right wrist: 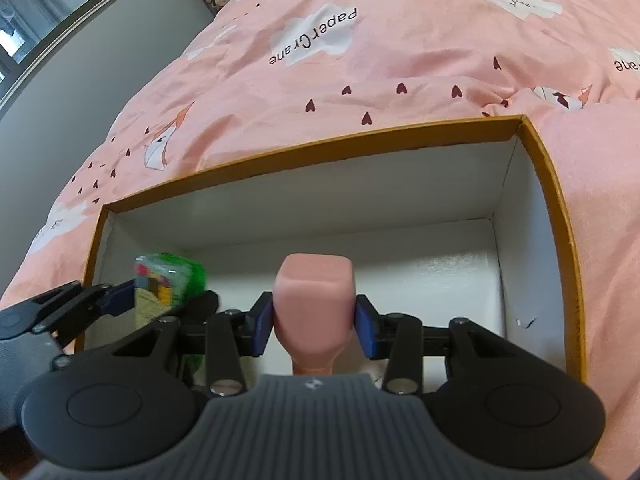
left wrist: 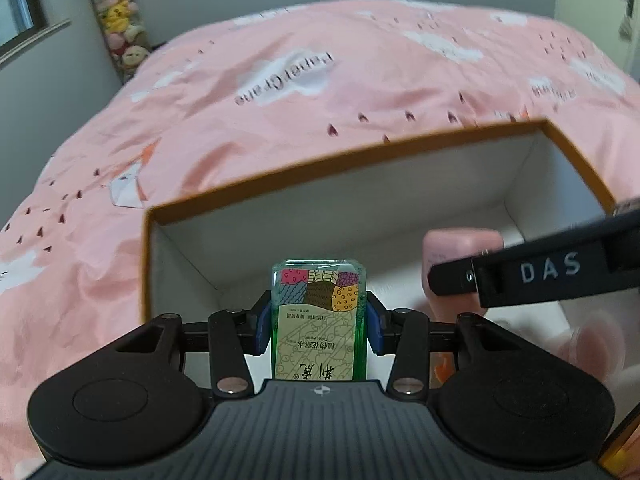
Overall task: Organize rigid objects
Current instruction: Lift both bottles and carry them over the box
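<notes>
Pink bedspread (right wrist: 400, 92) under everything, then the orange-edged box (right wrist: 304, 160) sitting on it. Over the box's white inside, the right gripper (right wrist: 314, 322) pinches a pink bottle (right wrist: 314, 296), and the left gripper (left wrist: 318, 322) clamps a green bottle (left wrist: 318, 320).

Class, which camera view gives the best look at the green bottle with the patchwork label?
The left wrist view: the green bottle sits centred and sharp in the left hand-held gripper, label readable. The right wrist view shows it only at the left edge, blurred and partly hidden.
</notes>
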`<state>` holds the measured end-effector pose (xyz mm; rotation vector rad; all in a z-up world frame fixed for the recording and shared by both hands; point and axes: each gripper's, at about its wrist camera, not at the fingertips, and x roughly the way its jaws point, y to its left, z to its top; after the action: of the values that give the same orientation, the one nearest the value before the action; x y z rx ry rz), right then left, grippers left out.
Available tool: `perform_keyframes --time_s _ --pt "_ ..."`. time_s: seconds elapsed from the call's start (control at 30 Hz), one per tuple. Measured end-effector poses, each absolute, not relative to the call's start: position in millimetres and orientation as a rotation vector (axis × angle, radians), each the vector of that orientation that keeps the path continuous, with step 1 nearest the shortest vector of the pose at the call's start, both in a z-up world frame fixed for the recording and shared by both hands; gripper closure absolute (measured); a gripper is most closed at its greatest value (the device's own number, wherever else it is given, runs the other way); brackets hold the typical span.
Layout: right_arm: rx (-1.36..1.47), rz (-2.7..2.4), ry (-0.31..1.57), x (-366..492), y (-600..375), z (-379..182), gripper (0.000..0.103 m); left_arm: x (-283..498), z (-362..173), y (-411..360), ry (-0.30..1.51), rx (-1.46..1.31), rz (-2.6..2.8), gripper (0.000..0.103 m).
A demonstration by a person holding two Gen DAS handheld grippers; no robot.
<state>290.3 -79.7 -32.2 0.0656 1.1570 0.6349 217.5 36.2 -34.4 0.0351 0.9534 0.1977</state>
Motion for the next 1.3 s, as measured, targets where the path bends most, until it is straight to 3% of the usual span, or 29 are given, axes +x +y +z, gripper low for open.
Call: perform_keyframes --time_s 0.47,0.73,1.3 --pt "0.027 0.656 1.164 285.2 -68.6 -34.6 0.061 236.5 -64.9 41.6 1.093 0.101 0.288 0.051" --pt "0.025 0.655 1.17 284.0 -69.1 -35.0 0.061 238.6 -66.5 42.5 1.107 0.093 0.277 0.042" --pt "0.072 0.624 1.186 287.2 -77.3 -33.0 0.061 189.7 0.4 74.7 0.809 -0.127 0.311 0.029"
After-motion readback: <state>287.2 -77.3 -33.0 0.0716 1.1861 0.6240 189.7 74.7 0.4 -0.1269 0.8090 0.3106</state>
